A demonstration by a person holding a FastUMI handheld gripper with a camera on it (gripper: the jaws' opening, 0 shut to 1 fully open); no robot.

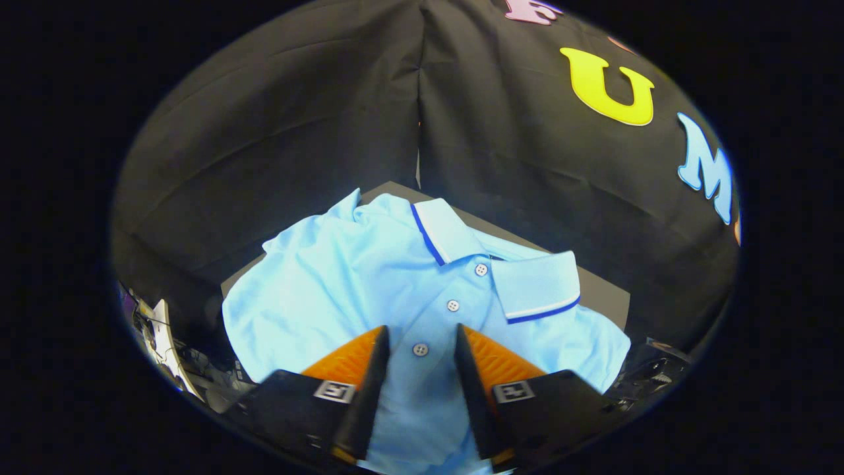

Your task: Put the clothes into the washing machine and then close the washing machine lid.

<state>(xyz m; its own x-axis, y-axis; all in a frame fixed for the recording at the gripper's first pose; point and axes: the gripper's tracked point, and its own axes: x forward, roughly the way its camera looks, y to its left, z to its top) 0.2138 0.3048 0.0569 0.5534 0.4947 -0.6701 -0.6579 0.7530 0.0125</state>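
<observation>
A light blue polo shirt (369,284) lies spread on a dark grey surface (597,293), its collar trimmed with a dark blue stripe and pointing away from me. My gripper (421,333) hovers open just above the shirt's button placket. The lowest button (420,349) shows in the gap between the two fingers, and two more buttons run ahead of the fingertips toward the collar. The fingers (369,363) stand either side of the placket. I cannot tell whether they touch the cloth.
The booth's black cloth wall rises close behind the surface, with a seam at its corner (419,132). Off the surface's left edge, lower down, sit a white object and cables (158,340). Dark clutter (649,373) lies beyond the right edge.
</observation>
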